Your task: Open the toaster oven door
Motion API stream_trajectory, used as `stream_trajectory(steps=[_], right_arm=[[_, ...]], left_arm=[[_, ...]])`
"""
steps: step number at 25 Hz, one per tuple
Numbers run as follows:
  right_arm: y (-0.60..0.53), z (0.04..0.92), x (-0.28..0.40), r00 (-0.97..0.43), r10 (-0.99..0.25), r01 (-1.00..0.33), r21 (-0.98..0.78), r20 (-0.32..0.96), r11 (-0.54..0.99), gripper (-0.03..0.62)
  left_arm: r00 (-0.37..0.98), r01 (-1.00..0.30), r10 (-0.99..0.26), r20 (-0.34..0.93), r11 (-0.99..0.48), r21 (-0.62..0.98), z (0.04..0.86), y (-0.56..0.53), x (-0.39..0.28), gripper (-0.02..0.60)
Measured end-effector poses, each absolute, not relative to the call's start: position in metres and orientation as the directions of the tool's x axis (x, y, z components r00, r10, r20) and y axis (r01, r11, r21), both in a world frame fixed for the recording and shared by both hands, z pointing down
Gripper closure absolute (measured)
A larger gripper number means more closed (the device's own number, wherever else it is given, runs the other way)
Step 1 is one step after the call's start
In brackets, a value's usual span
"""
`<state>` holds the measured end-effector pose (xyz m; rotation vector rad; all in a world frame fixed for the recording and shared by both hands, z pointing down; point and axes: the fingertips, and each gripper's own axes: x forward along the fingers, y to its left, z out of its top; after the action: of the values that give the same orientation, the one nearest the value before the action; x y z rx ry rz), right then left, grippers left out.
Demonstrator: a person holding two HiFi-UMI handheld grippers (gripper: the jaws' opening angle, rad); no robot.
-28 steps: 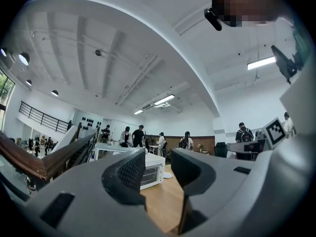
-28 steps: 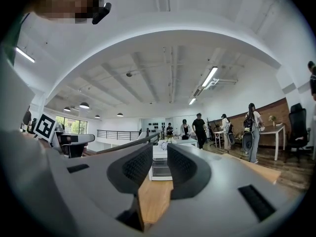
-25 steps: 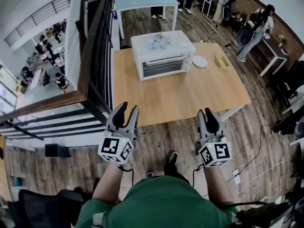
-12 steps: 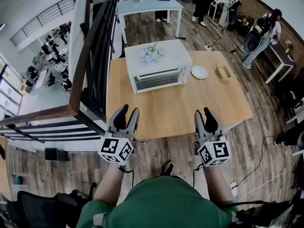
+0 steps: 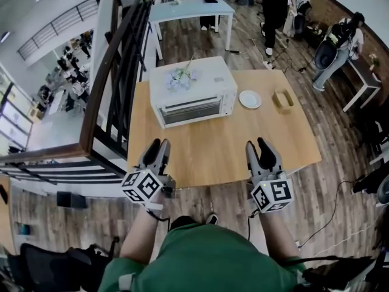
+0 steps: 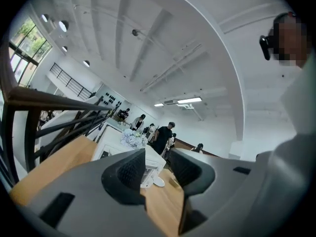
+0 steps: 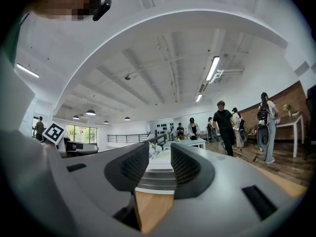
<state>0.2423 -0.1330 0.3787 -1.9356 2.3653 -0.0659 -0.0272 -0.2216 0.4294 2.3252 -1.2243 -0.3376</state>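
Oven is showing far off through the gap of your R gripper; its jaws are standing wide apart w/ nothing gripped. Your L gripper is holding its jaws part-open, a narrower gap, also empty. You're hovering both tips over the near edge of the table, well short of the oven. It's sitting at the far-left of the tabletop, door shut and facing you, flowers lying on top. Plate and small box are sitting to its right.
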Motion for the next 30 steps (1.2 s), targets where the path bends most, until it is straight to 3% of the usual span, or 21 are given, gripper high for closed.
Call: stream_trajectory(steps=[11,18,30], right_arm=[[-0.161,0.397,0.286,-0.139,-0.99,-0.981,-0.134,-0.009,0.139,0.454],[-0.184,0.389,0.301,-0.09,-0.996,-0.991,-0.1,-0.002,0.089,0.454],[-0.245,0.409,0.3,-0.009,-0.999,-0.998,-0.058,0.054,0.006,0.461]], left_arm=[[0.645,-0.604,-0.76,0.082,-0.441,0.664,0.493,-0.274,0.024,0.413],[0.645,-0.414,-0.762,0.06,-0.282,0.865,0.53,-0.324,0.038,0.397],[0.624,-0.304,-0.772,0.119,-0.1,0.947,0.59,-0.429,0.044,0.336]])
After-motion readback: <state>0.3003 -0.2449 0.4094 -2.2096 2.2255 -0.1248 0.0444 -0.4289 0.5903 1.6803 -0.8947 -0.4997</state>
